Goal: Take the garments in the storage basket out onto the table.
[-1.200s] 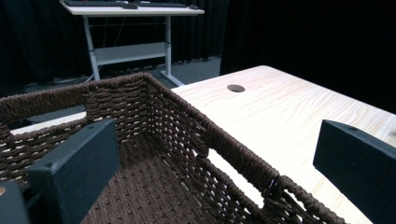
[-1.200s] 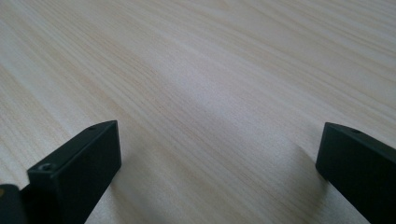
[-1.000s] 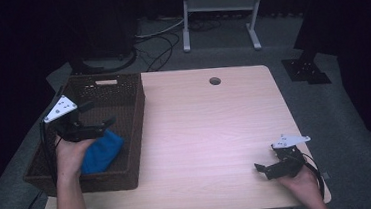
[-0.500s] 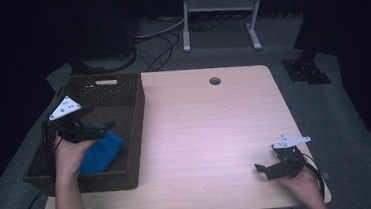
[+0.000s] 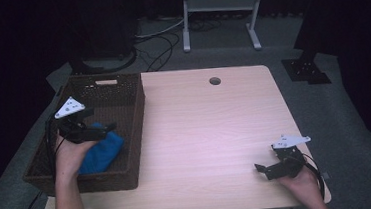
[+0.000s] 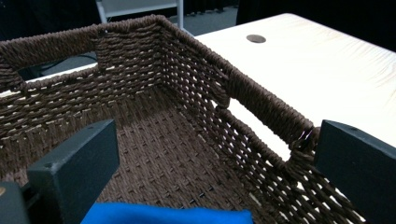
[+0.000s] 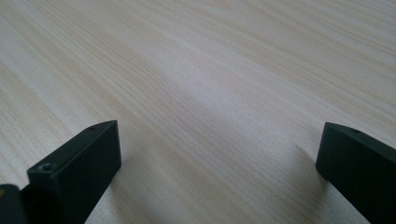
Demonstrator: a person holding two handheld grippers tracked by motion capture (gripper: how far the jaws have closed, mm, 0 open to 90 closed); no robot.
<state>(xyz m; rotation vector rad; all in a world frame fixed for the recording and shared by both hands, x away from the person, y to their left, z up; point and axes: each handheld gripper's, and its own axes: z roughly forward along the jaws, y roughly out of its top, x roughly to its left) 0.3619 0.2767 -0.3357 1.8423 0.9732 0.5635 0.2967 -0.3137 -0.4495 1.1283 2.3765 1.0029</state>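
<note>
Both jaw pairs gape wide. Left gripper (image 5: 106, 127) hangs empty inside the basket (image 5: 133, 119); the blue cloth (image 5: 102, 151) lies just beneath it. Advice: lift straight up, clearing the rim. Right gripper (image 5: 260, 169) rests idle on the table (image 5: 210, 127).

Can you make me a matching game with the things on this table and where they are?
Things:
1. blue cloth
2. basket
3. right gripper
4. round hole

Places:
A. at the far edge of the table
B. over the bare wood at the table's near right corner
C. lying inside the basket
D. standing on the left end of the table

Pairs: 1-C, 2-D, 3-B, 4-A
</note>
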